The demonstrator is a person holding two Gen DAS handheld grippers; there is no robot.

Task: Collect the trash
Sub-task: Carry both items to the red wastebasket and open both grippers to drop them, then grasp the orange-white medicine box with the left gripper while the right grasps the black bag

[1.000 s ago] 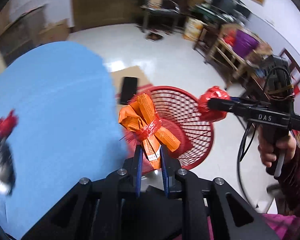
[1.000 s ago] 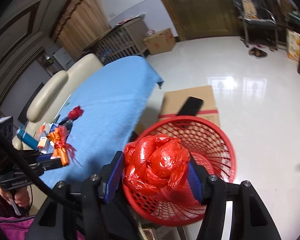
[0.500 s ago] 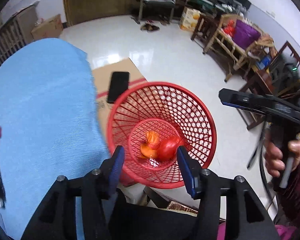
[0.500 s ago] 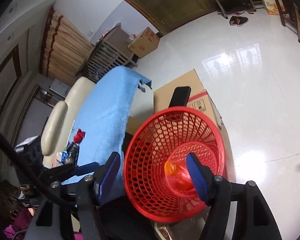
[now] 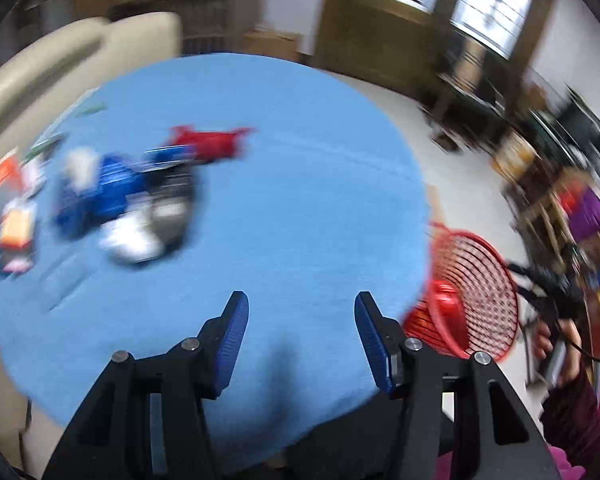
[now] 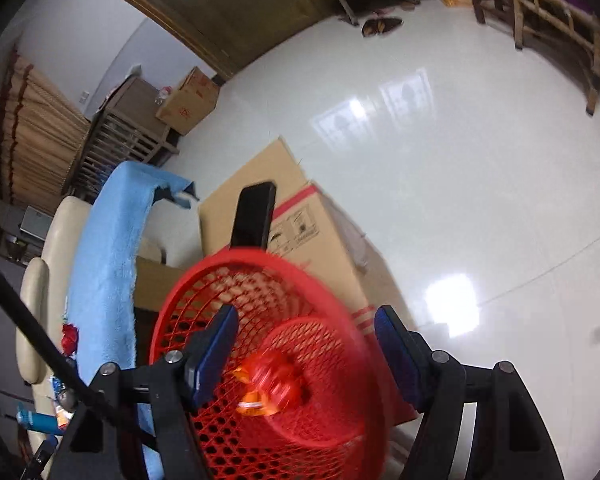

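Both trash bundles (image 6: pixel 270 386) lie in the basket (image 6: pixel 260 264) — right fingers (image 6: pixel 396 344) apart, empty

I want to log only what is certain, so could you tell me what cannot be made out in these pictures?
- Litter pile on the blue cloth, left wrist view: motion blur smears it, so single items cannot be named.
- Red basket, left wrist view: the cloth's edge hides its near side; contents unseen.
- Trash in the basket, right wrist view: blurred; red and orange, count unclear.
- Phone, right wrist view: the basket rim covers its lower end.
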